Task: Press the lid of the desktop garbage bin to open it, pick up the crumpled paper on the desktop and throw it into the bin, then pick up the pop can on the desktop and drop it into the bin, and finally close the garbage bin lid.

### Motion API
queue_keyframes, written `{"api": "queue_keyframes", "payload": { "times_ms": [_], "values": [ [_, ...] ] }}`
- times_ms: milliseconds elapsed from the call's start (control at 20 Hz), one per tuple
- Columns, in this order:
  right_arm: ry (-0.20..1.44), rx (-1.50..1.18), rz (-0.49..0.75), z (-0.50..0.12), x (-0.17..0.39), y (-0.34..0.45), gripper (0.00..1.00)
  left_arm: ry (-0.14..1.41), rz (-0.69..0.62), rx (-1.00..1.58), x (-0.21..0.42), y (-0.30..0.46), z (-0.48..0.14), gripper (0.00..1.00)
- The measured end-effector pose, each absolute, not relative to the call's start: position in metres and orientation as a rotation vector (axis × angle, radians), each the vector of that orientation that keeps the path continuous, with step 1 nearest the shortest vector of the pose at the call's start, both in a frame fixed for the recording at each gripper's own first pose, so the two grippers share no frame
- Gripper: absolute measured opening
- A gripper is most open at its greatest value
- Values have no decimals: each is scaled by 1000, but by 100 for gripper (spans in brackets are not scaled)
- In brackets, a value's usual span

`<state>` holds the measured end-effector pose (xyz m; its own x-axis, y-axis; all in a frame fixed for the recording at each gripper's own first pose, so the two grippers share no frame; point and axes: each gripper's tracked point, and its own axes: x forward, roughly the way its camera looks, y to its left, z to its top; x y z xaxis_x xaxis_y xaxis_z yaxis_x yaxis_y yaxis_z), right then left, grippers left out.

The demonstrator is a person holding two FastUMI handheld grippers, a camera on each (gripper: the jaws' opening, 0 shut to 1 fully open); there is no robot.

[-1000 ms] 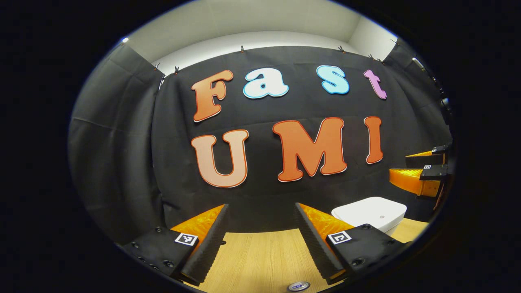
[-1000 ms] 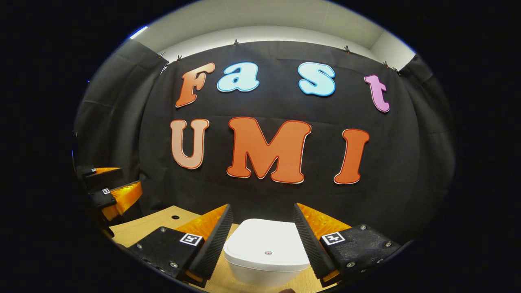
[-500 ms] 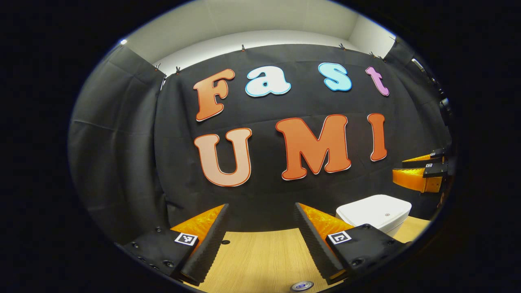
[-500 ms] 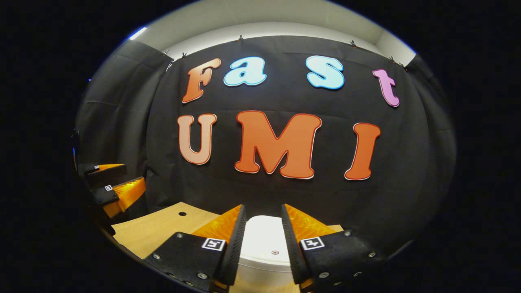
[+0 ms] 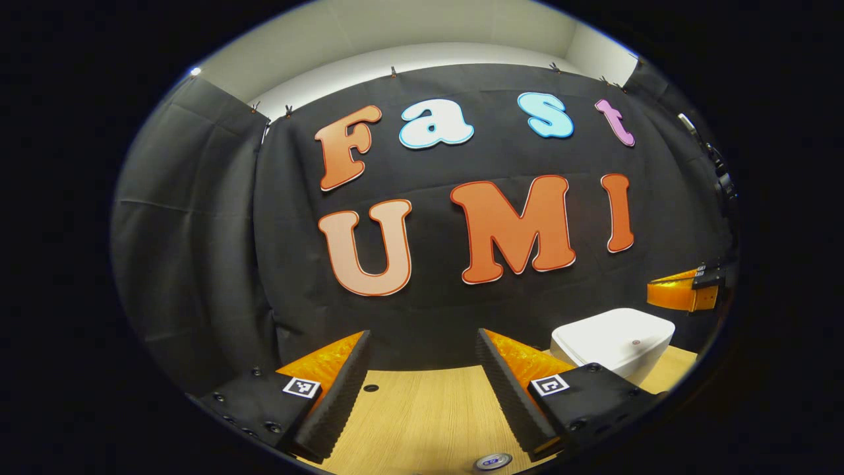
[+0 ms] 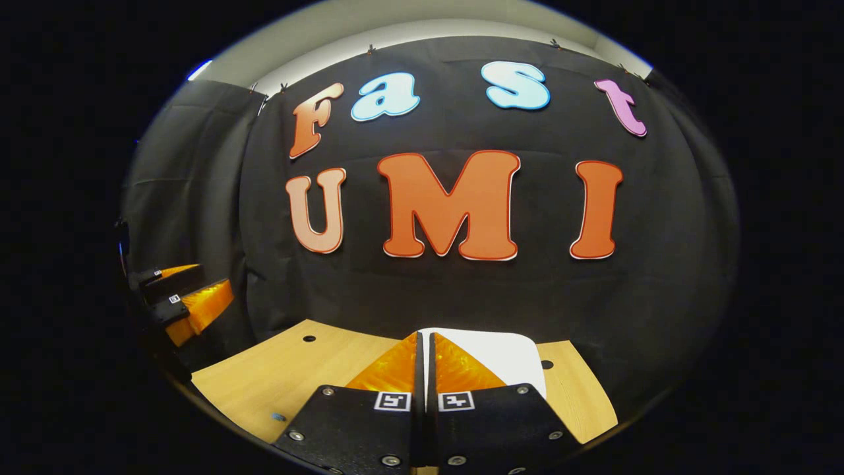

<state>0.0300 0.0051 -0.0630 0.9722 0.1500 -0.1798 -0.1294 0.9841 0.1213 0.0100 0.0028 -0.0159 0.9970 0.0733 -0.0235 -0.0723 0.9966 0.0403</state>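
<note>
The white desktop bin (image 5: 613,340) stands on the wooden table at the right of the left gripper view, its lid down. My right gripper (image 5: 682,290) hangs just above and beyond it there. In the right gripper view the right gripper (image 6: 425,338) is shut with nothing between its fingers, and the bin's lid (image 6: 511,356) lies right behind the fingertips. My left gripper (image 5: 422,389) is open over bare table, left of the bin. A round silver top, likely the pop can (image 5: 493,462), peeks in at the bottom edge. The left gripper (image 6: 188,307) also appears far left.
The wooden table (image 6: 264,369) has small round holes (image 6: 308,338) near its back edge. The black cloth wall stands close behind the table and the bin.
My right gripper's fingers have gone from wide open to fully shut, and it has moved forward over the bin lid. The left gripper has stayed open and barely shifted.
</note>
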Motion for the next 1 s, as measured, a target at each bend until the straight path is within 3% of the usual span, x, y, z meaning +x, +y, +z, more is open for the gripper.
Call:
{"api": "queue_keyframes", "payload": {
  "times_ms": [50, 1000],
  "values": [
    [214, 102, 156, -72, 26, 8, 1, 31, 75, 42, 10, 3, -17, 96],
    [396, 72, 186, -142, 45, -8, 1, 127, 127, 124, 2, -9, -45, 100]
  ]
}}
